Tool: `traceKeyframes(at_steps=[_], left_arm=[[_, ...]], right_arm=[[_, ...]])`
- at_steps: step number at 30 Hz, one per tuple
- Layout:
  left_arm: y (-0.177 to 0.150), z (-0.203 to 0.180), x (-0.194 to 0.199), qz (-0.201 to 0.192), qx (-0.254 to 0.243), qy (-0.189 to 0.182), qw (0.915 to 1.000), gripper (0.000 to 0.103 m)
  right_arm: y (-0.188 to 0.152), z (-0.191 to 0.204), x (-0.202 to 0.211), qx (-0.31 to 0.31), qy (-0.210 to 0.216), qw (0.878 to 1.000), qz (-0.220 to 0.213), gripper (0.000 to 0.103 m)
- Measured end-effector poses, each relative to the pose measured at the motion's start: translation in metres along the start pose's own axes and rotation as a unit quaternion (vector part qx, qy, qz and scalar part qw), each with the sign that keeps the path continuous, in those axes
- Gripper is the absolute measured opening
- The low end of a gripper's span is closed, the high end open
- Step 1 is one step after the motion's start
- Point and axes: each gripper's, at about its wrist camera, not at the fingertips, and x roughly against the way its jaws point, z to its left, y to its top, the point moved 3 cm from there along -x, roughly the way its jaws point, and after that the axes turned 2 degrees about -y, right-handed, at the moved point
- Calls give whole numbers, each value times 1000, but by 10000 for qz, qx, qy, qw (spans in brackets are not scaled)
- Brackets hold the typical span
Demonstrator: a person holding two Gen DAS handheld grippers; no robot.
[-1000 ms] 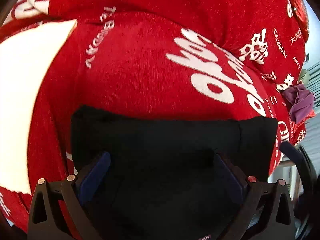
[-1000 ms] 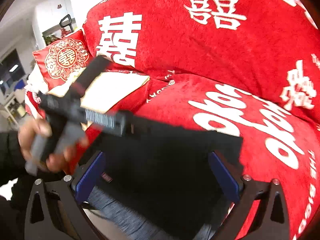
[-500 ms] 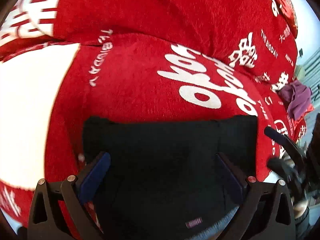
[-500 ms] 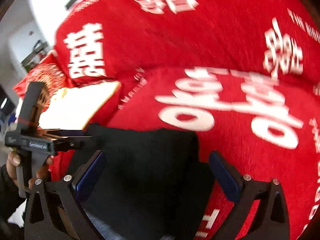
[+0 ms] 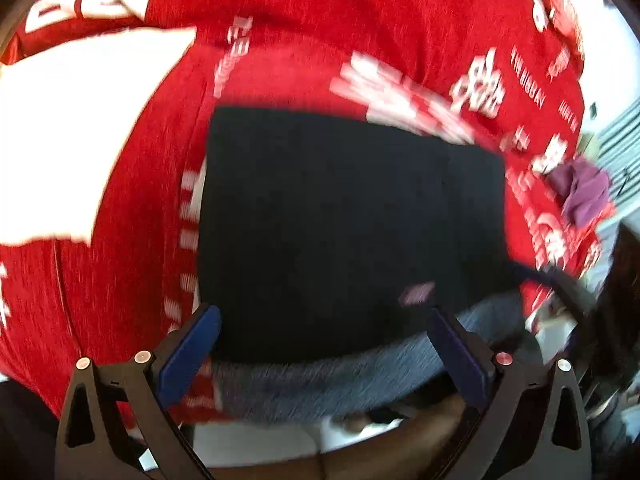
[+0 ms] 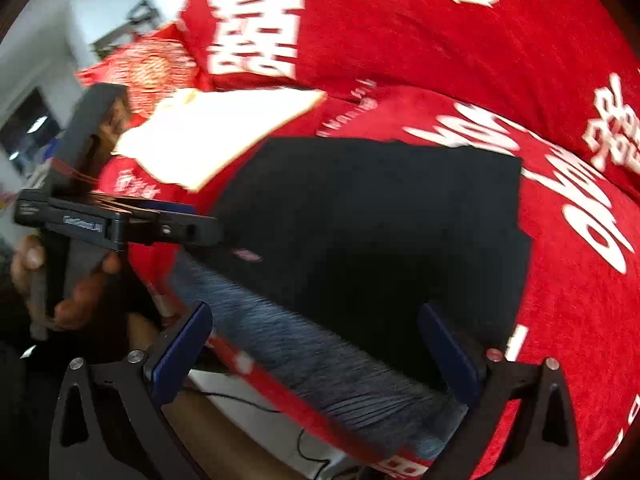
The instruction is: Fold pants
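A: Where are the black pants (image 5: pixel 344 216)?

B: They lie as a compact, roughly squared block on the red sofa cover (image 5: pixel 132 264), near its front edge. The grey ribbed waistband (image 5: pixel 328 380) faces the cameras and hangs just past that edge. A small label (image 5: pixel 416 293) shows on the top layer.

A: And the grippers?

B: The left gripper (image 5: pixel 324 356) has its blue pads spread wide, one at each side of the near edge of the block, with nothing pinched between them. The right gripper (image 6: pixel 316 356) is likewise apart and holds nothing; the waistband runs across the gap between its fingers. From the right wrist view, the left gripper's body (image 6: pixel 116 224) sits in the person's hand (image 6: pixel 60 280), its tip at the left corner of the pants.

A: Why hover there, open?

B: A fair guess is that the fold is nearly or fully done, and the open jaws at both near corners are either releasing the cloth or lining up to square it. Both views are motion-blurred, so contact cannot be judged.

A: Anything else nearby?

B: A white folded cloth (image 6: pixel 224 132) lies just left of the pants, and a purple garment (image 5: pixel 584 192) sits well apart at the right.
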Motion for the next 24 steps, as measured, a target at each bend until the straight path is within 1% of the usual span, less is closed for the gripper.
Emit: traceKeyframes(at_steps=[1,2,3,4,5,6,7,8,9,10,11,12,14,15,16,18,20,22,24], left_arm=[[-6,5,-10,222,-8,118,9997,103],[-12,11,-20,476,123,2,9988,103],[-17,19,-24,628,475,-150,9968,103],[-18,23,-20,597,708,-295,9953,103],[-16,24,-9,418,748,-459,9953,103],[-14,23,2,242,648,-500,9963,103],[-11,23,11,70,508,-453,9977,103],[-6,24,19,-93,362,-326,9988,103],[1,26,23,-207,245,-93,9994,103],[6,28,23,-226,191,117,9995,103],[13,31,22,-199,155,353,9991,103],[17,33,20,-192,136,415,9989,103],[26,32,16,-215,78,423,9988,103],[31,31,11,-217,60,371,9991,103],[36,31,6,-207,75,243,9995,103],[42,34,-1,-157,329,-67,9993,103],[47,31,-7,-134,536,-383,9977,103],[49,27,-14,-32,511,-414,9978,103],[51,25,-18,-18,505,-438,9978,103]], right_arm=[[-3,-1,-3,4,-73,9999,72,102],[-11,-6,-8,-41,-223,9996,187,102],[-14,-8,-7,-52,-203,9997,94,102],[-15,-9,-4,-99,-175,9998,43,102],[-13,-11,-2,-186,-206,9996,97,102],[-12,-12,5,-252,-268,9992,121,103],[-12,-14,13,-298,-285,9991,58,103],[-14,-18,21,-361,-279,9990,-34,103],[-16,-26,30,-516,-271,9982,-128,103],[-17,-33,32,-675,-242,9973,-167,103],[-24,-47,40,-985,-179,9947,-213,103],[-29,-58,43,-1198,-182,9924,-227,103],[-36,-80,47,-1617,-247,9862,-249,103],[-38,-87,48,-1768,-240,9836,-270,103],[-40,-95,46,-1966,-155,9799,-299,103],[-41,-106,41,-2196,-3,9753,-254,103],[-46,-115,32,-2365,25,9715,-123,103],[-47,-117,25,-2437,57,9698,-57,103],[-46,-119,22,-2465,106,9691,-42,103]])
